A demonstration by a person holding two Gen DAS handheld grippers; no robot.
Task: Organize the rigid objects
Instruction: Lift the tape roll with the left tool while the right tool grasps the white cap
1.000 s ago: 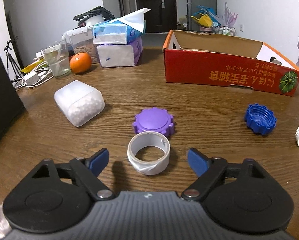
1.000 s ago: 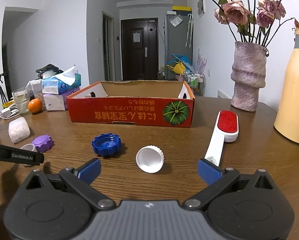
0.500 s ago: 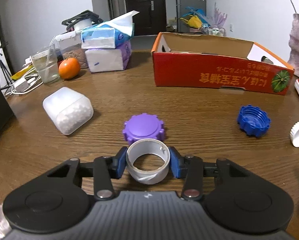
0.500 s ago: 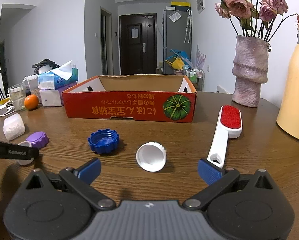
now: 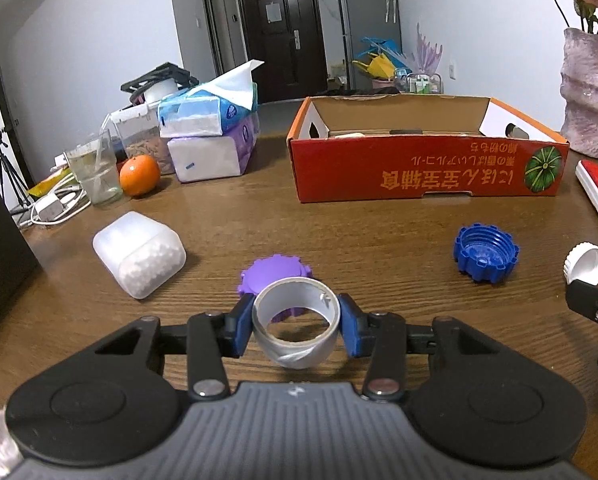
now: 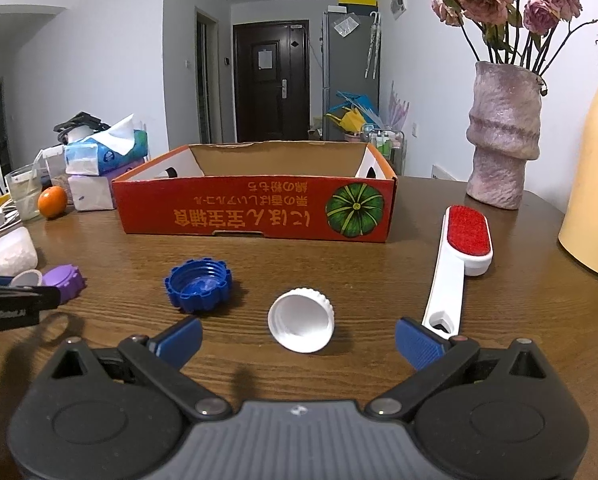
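My left gripper (image 5: 296,330) is shut on a grey tape roll (image 5: 297,344), its blue pads pressing both sides; the roll looks lifted slightly off the table. Right behind it lies a purple cap (image 5: 273,270). A blue cap (image 5: 485,252) and a white cap (image 5: 585,262) lie to the right. In the right wrist view my right gripper (image 6: 298,342) stands open, with the white cap (image 6: 301,320) on the table just ahead between its fingers, untouched. The blue cap (image 6: 198,284) lies left of it. The red cardboard box (image 6: 255,216) stands open behind.
A white lint brush with a red pad (image 6: 461,258) lies right of the white cap. A white container of beads (image 5: 139,254), an orange (image 5: 139,175), a glass (image 5: 95,172) and tissue packs (image 5: 211,136) sit at left. A vase (image 6: 503,136) and a yellow bottle (image 6: 591,184) stand at right.
My left gripper closed from wide open onto the tape roll and tilted up a little with it. The right gripper crept slightly closer to the white cap, still open.
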